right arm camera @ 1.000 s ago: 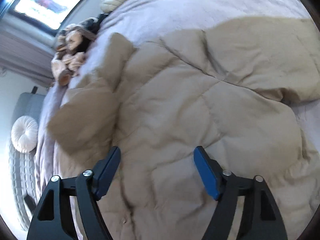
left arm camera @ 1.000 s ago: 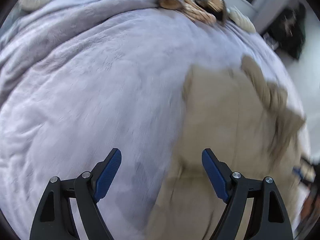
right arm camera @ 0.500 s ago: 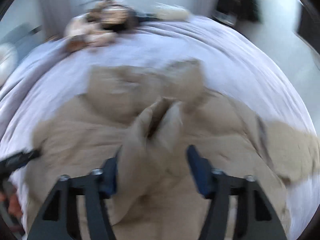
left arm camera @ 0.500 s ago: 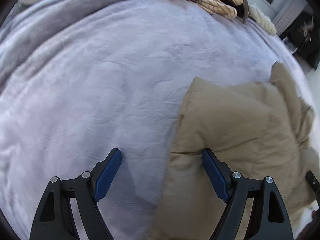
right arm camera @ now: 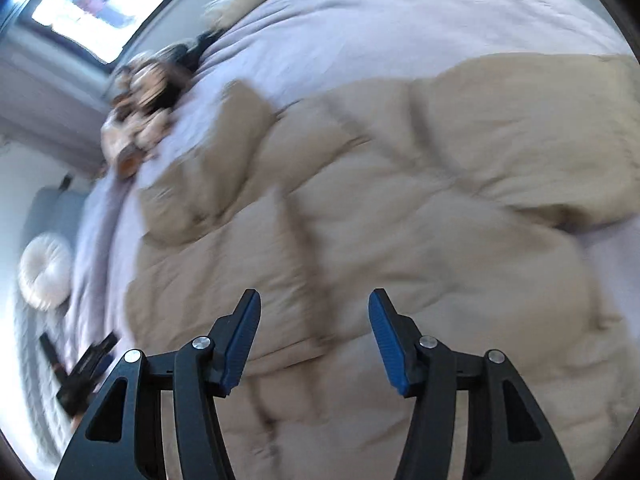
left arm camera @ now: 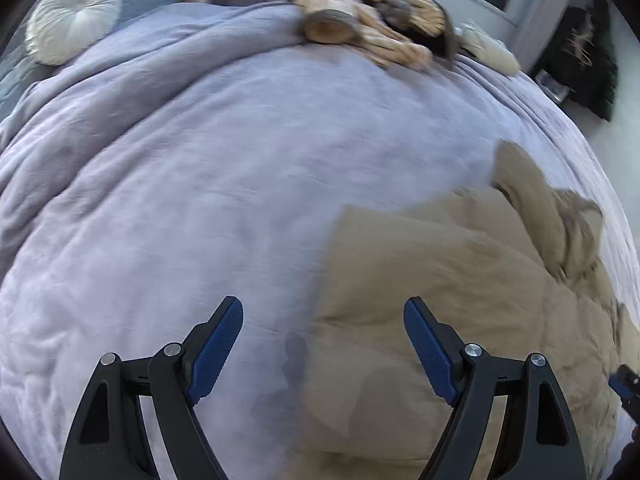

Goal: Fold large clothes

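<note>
Left claw (left arm camera: 323,338): held above the bed, tips aimed toward the far end; the blue pads (left arm camera: 216,350) are spread wide and nothing is gripped. The near left edge of the beige garment falls in the gap between them.

Right claw (right arm camera: 314,334): held over the garment and rolled to one side, so the room appears tilted; the pads (right arm camera: 242,340) are spread apart and nothing is pinched.

Beige quilted jacket (right arm camera: 400,220): laid out flat on the lilac blanket (left arm camera: 200,180), toward the bed's near right part as seen in the left view. A sleeve (left arm camera: 532,208) is seen lying across its far side.

Left view only: a wide bare stretch of blanket to the left of the jacket, and a dark shelf or stand (left arm camera: 588,56) by the wall at far right. The tip of the other claw is glimpsed at the right edge.

Right view only: most of the jacket's quilted panels, strongly blurred; the other claw is seen at lower left, beside the bed's edge.

Both views: a heap of tan and dark clothes (left arm camera: 372,28) at the bed's far end, a round white cushion (left arm camera: 72,20), and a bright window (right arm camera: 96,8).

Writing: none can be read.
</note>
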`<state>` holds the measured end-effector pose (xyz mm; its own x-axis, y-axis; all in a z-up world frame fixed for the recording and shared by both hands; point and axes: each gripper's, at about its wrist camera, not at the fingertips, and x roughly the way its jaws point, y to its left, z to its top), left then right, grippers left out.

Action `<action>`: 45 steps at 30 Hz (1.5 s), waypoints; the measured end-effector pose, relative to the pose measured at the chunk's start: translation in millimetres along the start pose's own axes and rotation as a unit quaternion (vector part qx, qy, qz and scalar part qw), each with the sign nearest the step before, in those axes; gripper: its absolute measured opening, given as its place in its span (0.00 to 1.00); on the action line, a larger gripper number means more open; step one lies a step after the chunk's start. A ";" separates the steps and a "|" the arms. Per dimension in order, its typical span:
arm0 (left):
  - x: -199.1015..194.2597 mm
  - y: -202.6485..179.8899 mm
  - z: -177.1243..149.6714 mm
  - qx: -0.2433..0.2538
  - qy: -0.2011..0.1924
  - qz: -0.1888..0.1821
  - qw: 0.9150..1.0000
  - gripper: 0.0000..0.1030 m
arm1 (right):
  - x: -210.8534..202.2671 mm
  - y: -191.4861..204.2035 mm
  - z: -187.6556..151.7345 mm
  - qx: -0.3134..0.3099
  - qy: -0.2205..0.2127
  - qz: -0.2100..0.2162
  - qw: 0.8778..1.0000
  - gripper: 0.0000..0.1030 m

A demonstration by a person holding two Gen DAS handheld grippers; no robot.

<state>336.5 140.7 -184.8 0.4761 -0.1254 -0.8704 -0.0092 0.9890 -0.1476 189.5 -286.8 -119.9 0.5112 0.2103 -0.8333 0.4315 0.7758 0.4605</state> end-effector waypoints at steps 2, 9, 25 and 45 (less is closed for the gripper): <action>11.9 -10.8 -4.7 0.005 0.010 0.012 1.000 0.81 | 6.8 26.4 -13.7 -0.058 0.020 0.007 0.998 0.22; 37.3 -5.5 -22.9 -0.048 0.038 0.034 0.998 0.81 | 66.5 35.2 -12.0 -0.120 0.057 -0.075 0.988 0.16; -38.7 -76.3 -48.1 0.054 0.040 0.039 0.997 0.81 | -35.5 -53.5 -21.5 -0.023 0.036 -0.017 0.999 0.50; -60.5 -279.0 -133.8 0.153 0.095 -0.070 0.981 1.00 | -111.0 -205.0 -10.4 0.129 -0.011 -0.032 0.991 0.67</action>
<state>192.6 -138.1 -153.8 0.2808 -0.2445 -0.9281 0.3225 0.9348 -0.1487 36.6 -463.0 -124.9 0.4914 0.1498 -0.8579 0.6381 0.6085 0.4717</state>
